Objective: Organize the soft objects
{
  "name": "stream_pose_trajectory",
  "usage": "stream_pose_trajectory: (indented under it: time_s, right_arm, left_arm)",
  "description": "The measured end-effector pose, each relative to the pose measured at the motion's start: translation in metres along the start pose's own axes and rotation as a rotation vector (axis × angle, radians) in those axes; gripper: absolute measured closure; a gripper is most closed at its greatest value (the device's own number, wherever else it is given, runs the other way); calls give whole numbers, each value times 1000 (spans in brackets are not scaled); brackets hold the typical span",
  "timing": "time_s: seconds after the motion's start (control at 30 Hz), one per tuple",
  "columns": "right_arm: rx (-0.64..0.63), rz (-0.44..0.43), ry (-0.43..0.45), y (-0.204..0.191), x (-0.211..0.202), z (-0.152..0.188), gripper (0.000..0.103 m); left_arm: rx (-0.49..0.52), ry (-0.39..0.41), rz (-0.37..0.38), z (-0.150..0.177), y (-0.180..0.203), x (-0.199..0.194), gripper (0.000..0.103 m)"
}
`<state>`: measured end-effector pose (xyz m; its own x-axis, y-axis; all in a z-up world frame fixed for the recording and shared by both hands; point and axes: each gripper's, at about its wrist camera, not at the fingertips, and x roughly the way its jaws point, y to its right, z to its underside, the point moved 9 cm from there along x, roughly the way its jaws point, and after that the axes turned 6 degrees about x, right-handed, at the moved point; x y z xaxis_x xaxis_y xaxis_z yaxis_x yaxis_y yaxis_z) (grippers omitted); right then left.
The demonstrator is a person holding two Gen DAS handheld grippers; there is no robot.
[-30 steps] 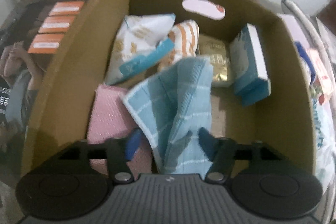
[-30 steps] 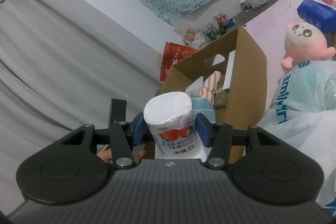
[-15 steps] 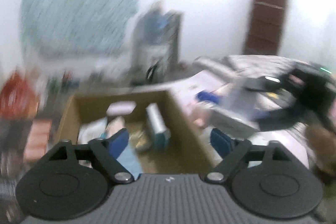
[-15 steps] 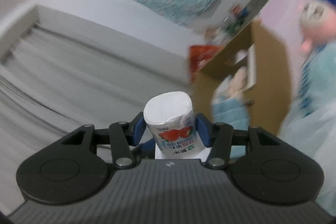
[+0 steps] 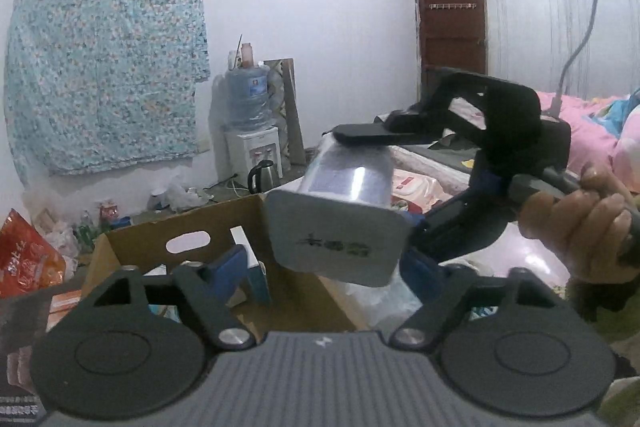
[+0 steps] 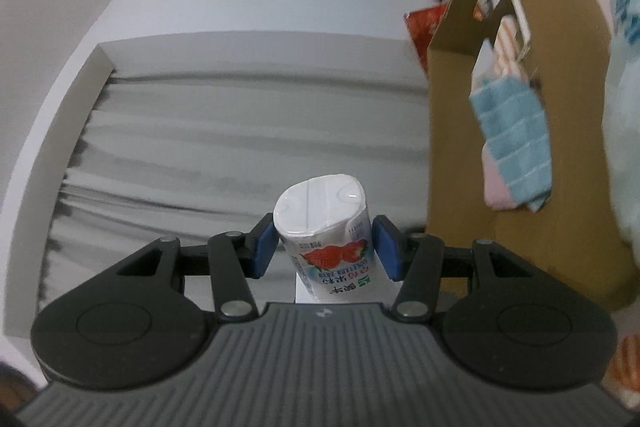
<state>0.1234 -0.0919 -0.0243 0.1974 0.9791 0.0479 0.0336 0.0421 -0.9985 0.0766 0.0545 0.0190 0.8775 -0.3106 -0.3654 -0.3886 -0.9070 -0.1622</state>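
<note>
My right gripper (image 6: 325, 253) is shut on a white strawberry milk carton (image 6: 324, 223), blue pads on both its sides. In the left wrist view the same carton (image 5: 340, 223) points its flat base at me, with the right gripper's upper finger (image 5: 360, 134) on top and a hand (image 5: 580, 211) on the handle. My left gripper (image 5: 322, 269) is closing; the carton's base sits between its fingers, and the pads do not press it. The open cardboard box (image 5: 120, 247) lies lower left. A blue checked towel (image 6: 512, 139) and a pink cloth (image 6: 496, 191) lie inside the box (image 6: 452, 131).
A water dispenser (image 5: 250, 131) and a kettle (image 5: 262, 175) stand by the far wall under a floral cloth (image 5: 104, 71). A red snack bag (image 5: 28, 263) lies left of the box. A pink bed (image 5: 588, 135) fills the right, a brown door (image 5: 450, 11) behind it.
My left gripper let go of the blue towel in the box, rose, swung right and widened, then faced the carton. My right gripper rolled, still shut on the carton.
</note>
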Motion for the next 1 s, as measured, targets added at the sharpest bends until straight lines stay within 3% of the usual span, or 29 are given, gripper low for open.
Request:
stream_pose_trajectory:
  time_s: [0.2,0.53,0.83,1.0]
  right_arm:
    - [42,-20,-32,6,-1,11,52]
    - [107,-61,-52,16,4,13,52]
    - [107,-39,-70,17,21,1,48]
    - [103,7,-13,25,20,-20,30]
  left_arm:
    - [-39,33,65,3,1,-17,39]
    - [-72,56,74,5,-4,-21,39]
    - [-120,54,52,5,-14,-16,41]
    - [-144,-1,48,8,-25,-4,43]
